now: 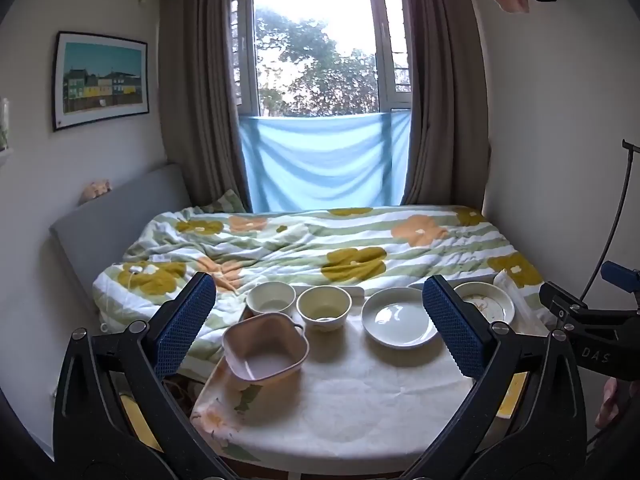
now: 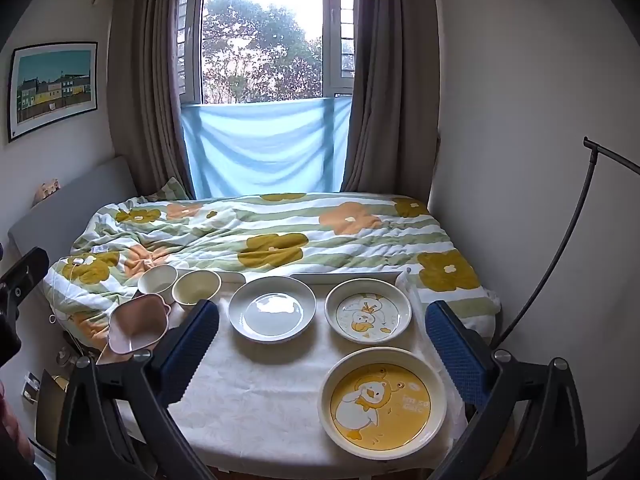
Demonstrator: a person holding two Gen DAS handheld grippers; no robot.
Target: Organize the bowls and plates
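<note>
Dishes on the cloth-covered tabletop (image 2: 256, 400). Far edge, left to right: white bowl (image 2: 157, 279), cream bowl (image 2: 196, 287), plain white plate (image 2: 272, 309), duck-print plate (image 2: 367, 316). Pink square bowl (image 2: 137, 323) at the left edge, just beside the white bowl. Yellow duck plate (image 2: 382, 404) near the right front corner; its pale lettering is too faint to read. My left tongs (image 1: 318, 318) stand wide, empty. My right tongs (image 2: 322, 344) likewise wide, empty. "DAS" is legible on the right tongs' body. Flowered quilt (image 2: 256, 232) beyond the far edge.
</note>
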